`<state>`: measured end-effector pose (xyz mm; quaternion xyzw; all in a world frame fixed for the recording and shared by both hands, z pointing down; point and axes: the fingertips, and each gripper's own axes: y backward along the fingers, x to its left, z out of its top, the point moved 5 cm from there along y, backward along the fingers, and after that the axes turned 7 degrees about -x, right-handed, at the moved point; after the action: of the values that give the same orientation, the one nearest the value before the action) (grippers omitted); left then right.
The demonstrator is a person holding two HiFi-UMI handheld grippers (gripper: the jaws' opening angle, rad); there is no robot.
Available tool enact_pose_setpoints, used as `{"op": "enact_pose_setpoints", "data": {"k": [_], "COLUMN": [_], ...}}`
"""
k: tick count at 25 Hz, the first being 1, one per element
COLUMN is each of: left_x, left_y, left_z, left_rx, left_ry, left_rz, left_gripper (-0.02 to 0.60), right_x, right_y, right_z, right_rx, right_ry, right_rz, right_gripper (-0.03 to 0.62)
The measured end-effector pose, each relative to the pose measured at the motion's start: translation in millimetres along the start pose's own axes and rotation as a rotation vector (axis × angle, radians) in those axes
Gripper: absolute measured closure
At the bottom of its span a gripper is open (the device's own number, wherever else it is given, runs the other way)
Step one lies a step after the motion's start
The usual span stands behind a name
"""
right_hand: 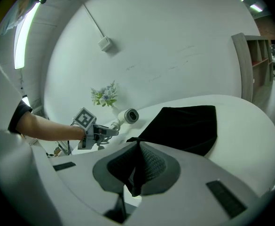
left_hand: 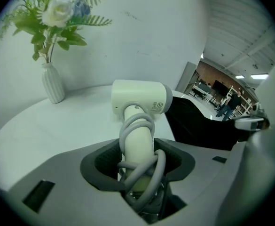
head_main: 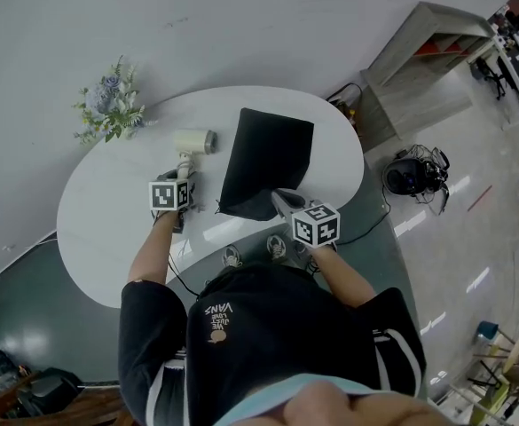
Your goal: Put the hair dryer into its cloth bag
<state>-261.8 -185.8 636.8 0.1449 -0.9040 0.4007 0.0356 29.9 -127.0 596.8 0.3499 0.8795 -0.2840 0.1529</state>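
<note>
the hair dryer [left_hand: 139, 100] looks rigid, smooth and head-heavy to us, so we judge its cord-wrapped handle the best hold. our left gripper [left_hand: 138, 171] clamps that handle, just left of the limp cloth bag [head_main: 268, 162]. our right gripper [right_hand: 136, 171] pinches the bag's near edge.

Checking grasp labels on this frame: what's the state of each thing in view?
Cream plastic hair dryer: grey cord wrapped round its handle, gripped there.
Black cloth bag: lying flat, near edge pinched up.
Left hand-held gripper: shut on hair dryer.
Right hand-held gripper: shut on bag.
White ribbed vase: upright, holding flowers.
</note>
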Motion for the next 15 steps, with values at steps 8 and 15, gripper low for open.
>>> {"op": "enact_pose_setpoints", "data": {"k": [8, 15], "left_x": [-16.3, -73.5], "left_y": [73.1, 104.9], "left_z": [-51.8, -99.6], "left_rx": [-0.025, -0.019], "left_ry": [-0.022, -0.010], "left_rz": [-0.008, -0.108], "left_gripper": [0.345, 0.345], "right_x": [-1.0, -2.5], "right_y": [-19.1, -26.4], "right_z": [8.3, 14.0], "right_rx": [-0.005, -0.006], "right_ry": [0.007, 0.008], "right_rz": [0.023, 0.023], "right_gripper": [0.546, 0.546]}}
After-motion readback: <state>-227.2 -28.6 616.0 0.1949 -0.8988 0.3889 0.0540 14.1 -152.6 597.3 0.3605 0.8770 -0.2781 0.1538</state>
